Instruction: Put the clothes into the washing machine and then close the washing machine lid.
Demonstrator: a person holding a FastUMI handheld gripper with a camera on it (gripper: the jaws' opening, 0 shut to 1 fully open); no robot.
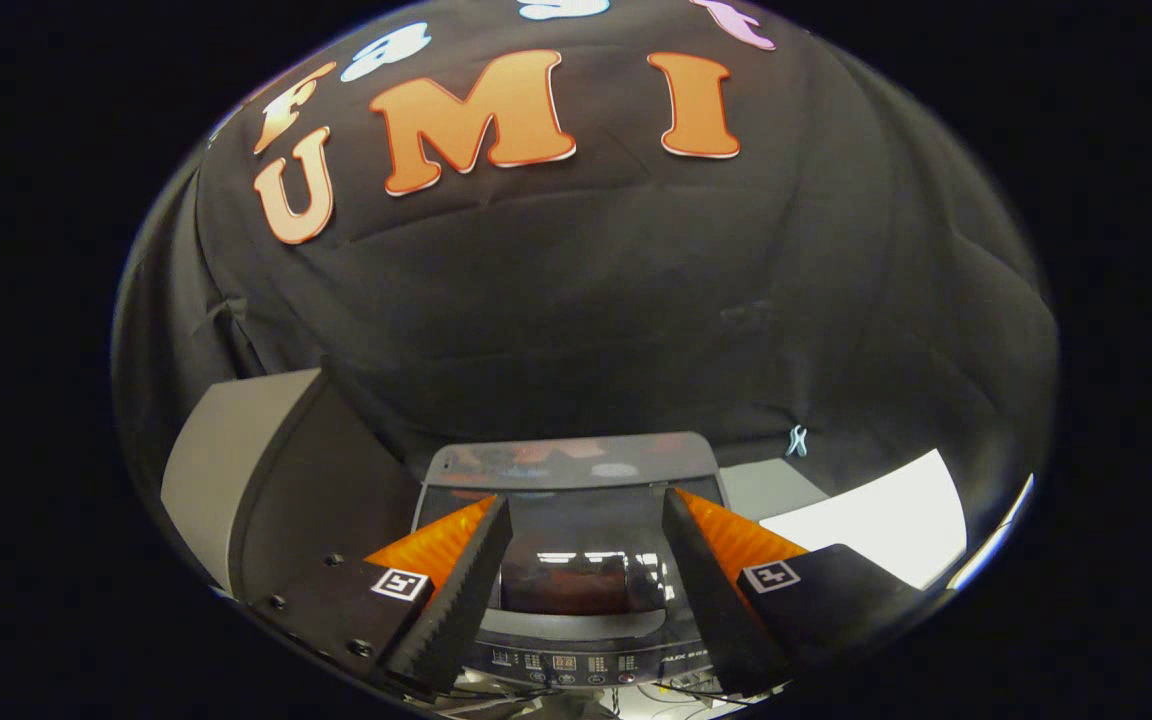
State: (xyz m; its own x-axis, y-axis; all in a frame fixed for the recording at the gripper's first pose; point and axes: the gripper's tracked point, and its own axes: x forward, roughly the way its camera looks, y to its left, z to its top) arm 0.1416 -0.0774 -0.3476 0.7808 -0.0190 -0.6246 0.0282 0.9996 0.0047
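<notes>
Gripper [586, 540] open, empty, above washing machine [576, 640]; lid [576, 470] closed.

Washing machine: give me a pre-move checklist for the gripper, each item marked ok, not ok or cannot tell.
1. Gripper fingers apart: ok, they stand wide open.
2. Nothing held between the fingers: ok, no cloth in them.
3. Washing machine lined up: ok, it sits just ahead, showing between the fingers.
4. Lid shut: ok, by its look; the glossy dark panel lies flat over the top.
5. Clothes inside the tub: cannot tell, the lid's reflections hide the inside.
6. Control panel clear of the fingers: ok, they do not touch it.
</notes>
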